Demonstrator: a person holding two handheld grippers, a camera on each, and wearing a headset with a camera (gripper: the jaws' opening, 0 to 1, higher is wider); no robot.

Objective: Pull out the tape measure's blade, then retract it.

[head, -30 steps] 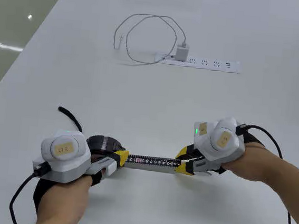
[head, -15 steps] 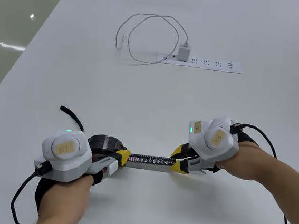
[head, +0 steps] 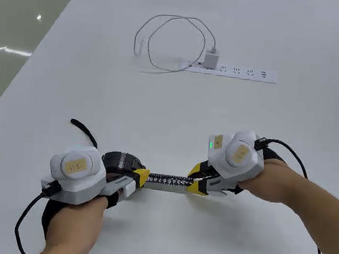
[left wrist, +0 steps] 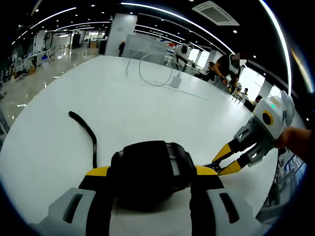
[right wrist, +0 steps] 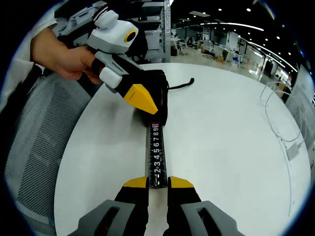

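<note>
We're seeing the black tape measure point(left wrist: 150, 169) sitting on the white table point(head: 170, 121) btwn the left gripper's point(left wrist: 152, 173) jaws, its black wrist strap point(head: 82, 130) trailing off behind. Its blade point(right wrist: 156, 157), dark w/ white numerals, is running out short & flat, tip pinched in the right gripper point(right wrist: 158, 183).

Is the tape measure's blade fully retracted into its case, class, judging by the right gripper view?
No, a numbered stretch of blade runs from the black case to the right gripper, whose jaws pinch its end.

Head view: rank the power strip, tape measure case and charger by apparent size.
1. Power strip, longest, though farthest away.
2. Tape measure case, partly covered by the left gripper; nearness inflates it.
3. Charger, clearly smallest.
</note>
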